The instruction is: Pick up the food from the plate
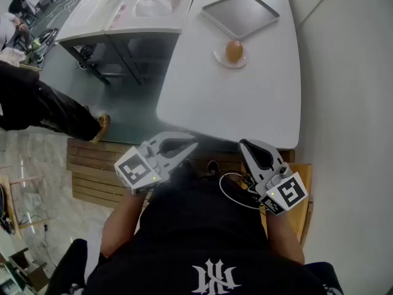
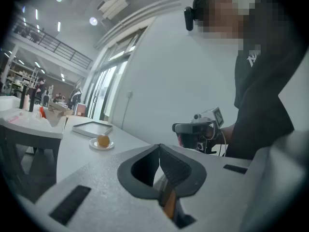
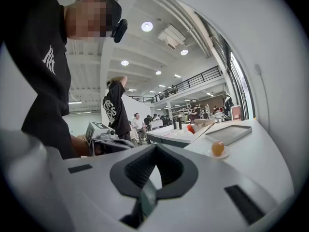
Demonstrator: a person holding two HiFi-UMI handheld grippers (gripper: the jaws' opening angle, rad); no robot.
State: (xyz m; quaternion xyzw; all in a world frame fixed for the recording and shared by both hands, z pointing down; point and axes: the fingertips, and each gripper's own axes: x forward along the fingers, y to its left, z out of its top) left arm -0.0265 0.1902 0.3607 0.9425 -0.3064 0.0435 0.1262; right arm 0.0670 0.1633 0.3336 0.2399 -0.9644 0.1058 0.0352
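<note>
Right now I have both tools pulled in close to the black shirt (image 1: 202,238), short of the near edge of the white table (image 1: 245,109). My left gripper (image 1: 193,146) points up and to the right toward that edge. Its own camera shows the two dark pads pressed together at the tips, with nothing between them. My right gripper (image 1: 244,144) sits just beside it and angles slightly inward. Its pads are also closed on each other and hold nothing. Under the left tool I can see wooden slats (image 1: 92,165) on the floor.

Well away across the bare tabletop, the round orange-brown piece of food (image 1: 233,50) rests on its small white plate (image 1: 220,58), with neither tool touching it. The plate sits just beside the near corner of a shallow grey tray (image 1: 241,14). Off to the left, a second table (image 1: 92,23) carries bottles and a clear bag. Someone in dark trousers (image 1: 49,109) is standing on the floor nearby.
</note>
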